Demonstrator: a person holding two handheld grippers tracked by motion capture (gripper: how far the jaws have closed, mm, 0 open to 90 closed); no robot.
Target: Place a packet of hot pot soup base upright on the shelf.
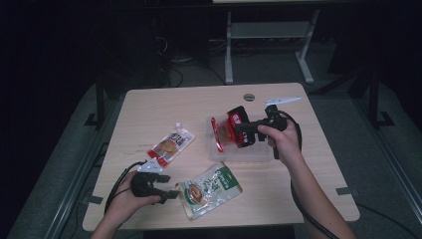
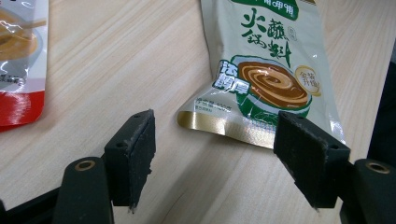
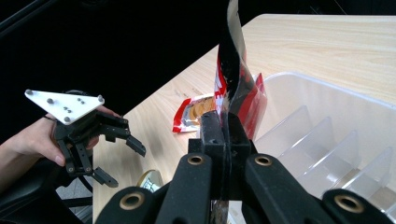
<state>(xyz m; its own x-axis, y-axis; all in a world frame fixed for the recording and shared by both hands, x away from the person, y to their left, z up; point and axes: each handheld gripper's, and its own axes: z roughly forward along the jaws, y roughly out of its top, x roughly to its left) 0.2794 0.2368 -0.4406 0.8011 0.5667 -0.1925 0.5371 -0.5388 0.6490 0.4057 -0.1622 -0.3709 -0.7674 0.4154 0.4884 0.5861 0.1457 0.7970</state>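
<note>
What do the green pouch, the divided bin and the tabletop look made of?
Green pouch: glossy printed plastic film, probably foil-lined; it shows a shiny gold bottom seal and creases.
Divided bin: clear, slightly frosted rigid plastic; the table shows through its thin divider walls.
Tabletop: pale wood-grain surface, matte, likely laminate rather than solid wood; the grain is very uniform.

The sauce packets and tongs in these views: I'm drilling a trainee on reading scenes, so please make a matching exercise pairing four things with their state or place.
Things:
1. left tongs
2. right tongs
3. green packet
4. clear divided bin

States or places:
A. shut on the red and black packet
B. holds upright partitions, beside the held packet
C. open, jaws set wide just short of a packet's edge
D. lying flat on the table, near the front edge

Pairs: 1-C, 2-A, 3-D, 4-B
</note>
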